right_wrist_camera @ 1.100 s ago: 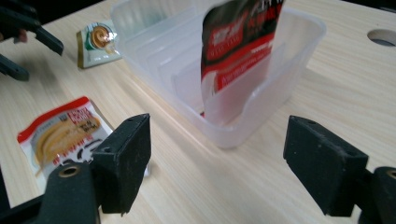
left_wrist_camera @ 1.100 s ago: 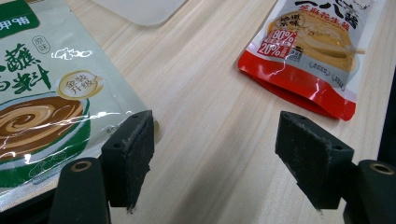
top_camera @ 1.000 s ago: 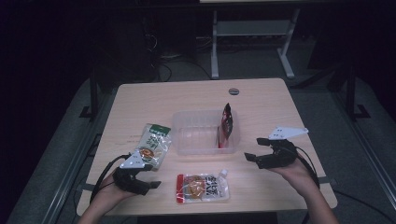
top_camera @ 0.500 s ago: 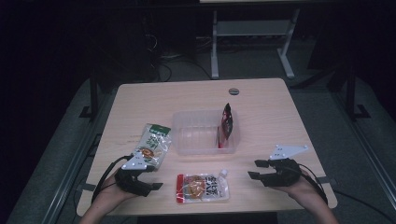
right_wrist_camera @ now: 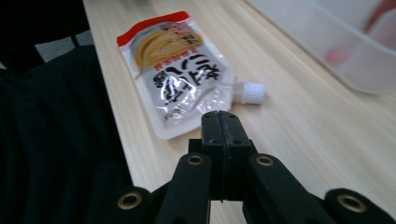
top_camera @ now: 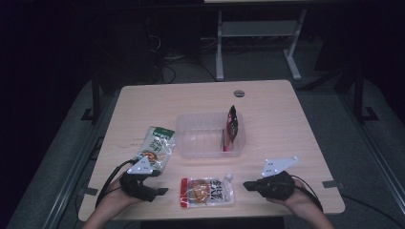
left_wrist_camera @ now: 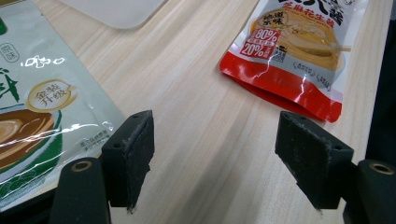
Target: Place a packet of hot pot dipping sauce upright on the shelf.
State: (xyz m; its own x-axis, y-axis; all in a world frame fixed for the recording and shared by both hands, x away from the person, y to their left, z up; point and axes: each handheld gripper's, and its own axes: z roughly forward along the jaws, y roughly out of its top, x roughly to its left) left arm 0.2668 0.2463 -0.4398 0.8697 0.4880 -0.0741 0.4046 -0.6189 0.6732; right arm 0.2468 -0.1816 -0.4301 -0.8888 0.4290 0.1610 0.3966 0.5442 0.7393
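A red-and-white spout pouch [top_camera: 206, 192] lies flat near the table's front edge, between my two grippers. My left gripper [top_camera: 161, 192] rests at the front left and is open, with bare wood between its pads [left_wrist_camera: 133, 149]. The pouch's red bottom [left_wrist_camera: 299, 42] lies ahead to its right. A green-and-white packet [top_camera: 156, 148] [left_wrist_camera: 32, 116] lies just beyond and left of it. My right gripper [top_camera: 246, 184] [right_wrist_camera: 219, 122] sits at the front right, shut with nothing in it, pointing at the pouch [right_wrist_camera: 182, 74] and its white cap [right_wrist_camera: 250, 92].
A clear plastic tray [top_camera: 196, 138] [right_wrist_camera: 336, 46] stands mid-table with a red packet [top_camera: 231, 129] upright against its right end. A small round grommet [top_camera: 239, 93] sits near the far edge. Dark floor and a white frame [top_camera: 258, 33] lie beyond the table.
My right gripper has drawn back from beside the tray toward the front edge, to the right of the spout pouch. The left gripper has barely moved.
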